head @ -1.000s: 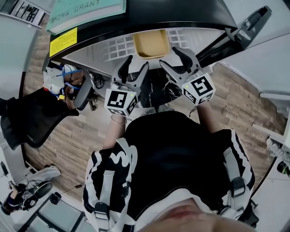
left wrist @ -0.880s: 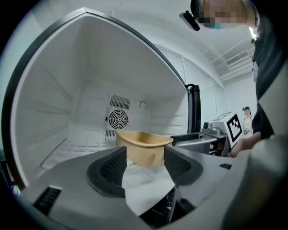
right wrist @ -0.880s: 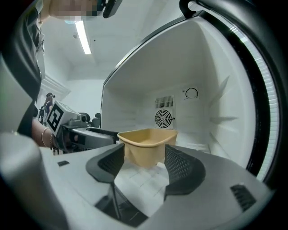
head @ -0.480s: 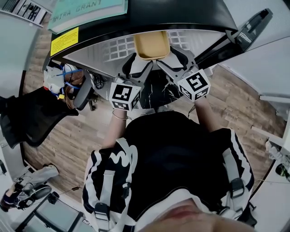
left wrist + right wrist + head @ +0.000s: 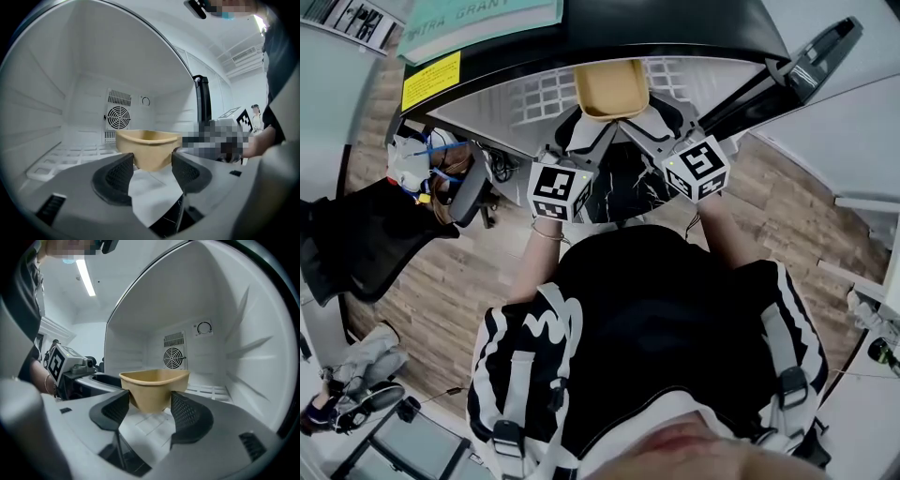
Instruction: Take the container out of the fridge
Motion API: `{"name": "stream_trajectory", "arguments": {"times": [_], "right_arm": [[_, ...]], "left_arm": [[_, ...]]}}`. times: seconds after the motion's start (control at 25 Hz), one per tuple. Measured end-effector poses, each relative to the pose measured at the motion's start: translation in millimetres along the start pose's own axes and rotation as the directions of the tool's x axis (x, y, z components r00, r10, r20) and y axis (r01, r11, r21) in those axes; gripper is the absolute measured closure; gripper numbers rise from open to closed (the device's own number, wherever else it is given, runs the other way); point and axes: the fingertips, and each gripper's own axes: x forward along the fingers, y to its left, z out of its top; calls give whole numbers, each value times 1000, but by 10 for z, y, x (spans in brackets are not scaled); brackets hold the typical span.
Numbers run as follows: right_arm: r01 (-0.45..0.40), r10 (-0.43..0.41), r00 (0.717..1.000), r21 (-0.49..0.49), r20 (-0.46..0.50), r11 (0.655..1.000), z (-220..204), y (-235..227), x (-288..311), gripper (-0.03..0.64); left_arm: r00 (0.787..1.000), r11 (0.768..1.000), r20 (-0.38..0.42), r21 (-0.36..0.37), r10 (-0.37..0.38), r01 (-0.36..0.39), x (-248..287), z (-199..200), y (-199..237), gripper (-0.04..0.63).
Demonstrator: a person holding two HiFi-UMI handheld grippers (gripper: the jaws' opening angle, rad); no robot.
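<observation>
Two hand-held grippers are hovering at the front of a tan container [image 5: 609, 89] that is sitting on the white gridded shelf [image 5: 542, 94] inside the open fridge [image 5: 253, 333]. The left gripper [image 5: 584, 133] is lining up on its near-left corner and the right gripper [image 5: 654, 127] on its near-right corner, with neither looking clearly nearer than the other. Both tools are pointing almost level into the cabinet, so the tub is lying straight ahead of each, just past the jaw tips. The left gripper's jaws have just been opening and are now standing wide, and the right gripper's jaws are standing wide too. No pad is pressing on anything, and only the tub's lower wall is showing in each gap. From above the tub is looking close to square, so no long axis is standing out. Only the head view is showing both tools flanking the tub at once. The two gripper views are instead showing clear space between pads and tub wall, and a round fan [image 5: 118, 116] on the back wall, well behind the tub.
</observation>
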Motion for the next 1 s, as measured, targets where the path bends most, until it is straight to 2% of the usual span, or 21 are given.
{"name": "stream_trajectory", "arguments": {"times": [0.4, 0.84, 1.0], "right_arm": [[37, -37, 999, -10, 30, 999, 33, 24, -54, 344], [3, -3, 998, 0, 60, 1000, 92, 99, -178, 344], [-20, 23, 998, -39, 66, 999, 111, 148, -227, 345]], "left_arm": [[1000, 1000, 19, 3, 22, -22, -34, 49, -42, 347], [997, 997, 22, 28, 68, -68, -156, 90, -181, 350], [995, 994, 24, 49, 99, -100, -213, 106, -240, 350]]}}
